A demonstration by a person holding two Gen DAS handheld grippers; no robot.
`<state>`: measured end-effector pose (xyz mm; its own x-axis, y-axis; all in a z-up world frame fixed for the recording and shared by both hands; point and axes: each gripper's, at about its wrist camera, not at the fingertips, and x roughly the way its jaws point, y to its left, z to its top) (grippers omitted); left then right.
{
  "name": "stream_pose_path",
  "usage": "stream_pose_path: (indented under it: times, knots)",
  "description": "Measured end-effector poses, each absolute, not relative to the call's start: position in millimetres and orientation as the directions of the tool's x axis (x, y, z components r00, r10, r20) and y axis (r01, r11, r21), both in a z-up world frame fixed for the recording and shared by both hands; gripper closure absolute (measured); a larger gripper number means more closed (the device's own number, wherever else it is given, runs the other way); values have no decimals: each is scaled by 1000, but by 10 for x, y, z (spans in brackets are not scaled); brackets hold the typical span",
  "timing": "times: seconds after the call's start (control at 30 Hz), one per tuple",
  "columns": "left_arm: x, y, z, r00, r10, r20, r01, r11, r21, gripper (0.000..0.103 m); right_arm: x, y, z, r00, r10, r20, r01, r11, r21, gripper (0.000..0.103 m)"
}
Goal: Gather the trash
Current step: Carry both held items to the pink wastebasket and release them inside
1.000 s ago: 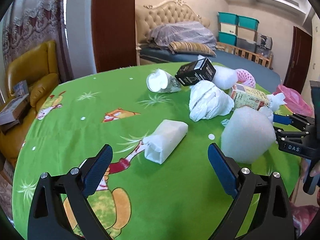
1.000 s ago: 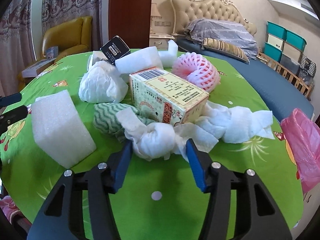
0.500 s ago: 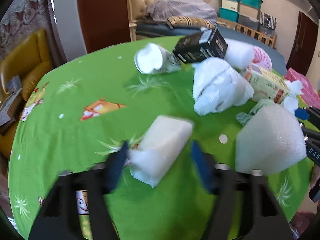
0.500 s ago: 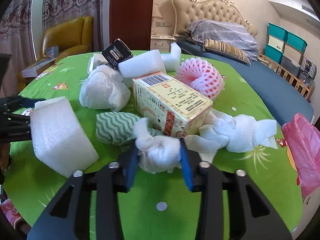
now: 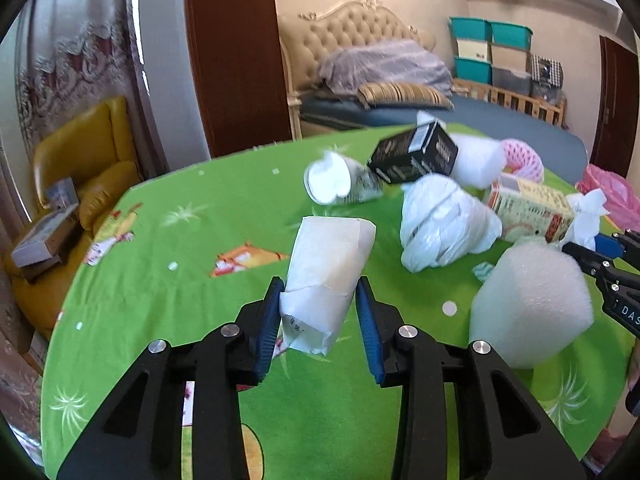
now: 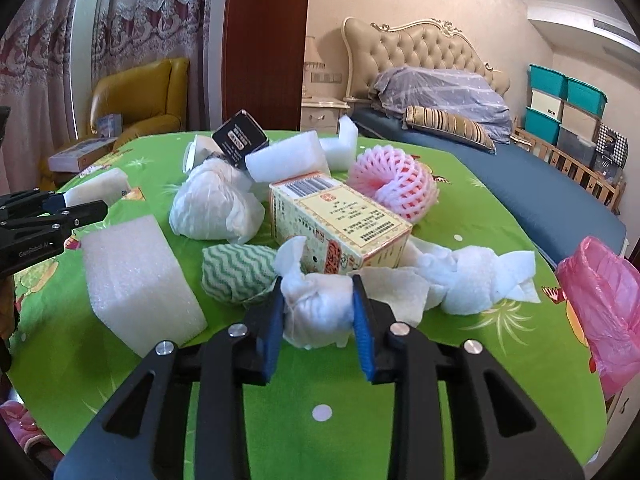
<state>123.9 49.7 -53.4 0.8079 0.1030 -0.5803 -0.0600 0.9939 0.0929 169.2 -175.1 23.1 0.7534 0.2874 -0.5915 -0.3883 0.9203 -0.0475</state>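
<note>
I stand at a round table under a bright green cartoon-print cloth, littered with trash. Using the yellow printed carton at its middle as landmark: my left gripper, left of it, is clamped on a white paper-wrapped block; my right gripper, just in front, squeezes a crumpled white paper towel wad. I should lift both straight up, keeping pressure gentle, since both pieces crush easily.

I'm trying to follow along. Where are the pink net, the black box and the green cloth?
pink net [image 6: 394, 188], right wrist view, middle of its mesh
black box [image 5: 416, 155], left wrist view, its side face
green cloth [image 6: 236, 276], right wrist view, striped middle
</note>
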Motion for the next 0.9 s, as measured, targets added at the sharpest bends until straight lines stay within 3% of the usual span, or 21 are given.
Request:
stream_pose_path:
  times: [0.57,0.9]
  knots:
    - [905,281,-422,851,96,-516,-51,994,101,69,1418,-2021,378,775,342,-531,-387,922,28,72]
    - [663,113,-203,913,33,-406,-12,998,55,68,1220,-2221,519,813,328,-480,-371,929,6,72]
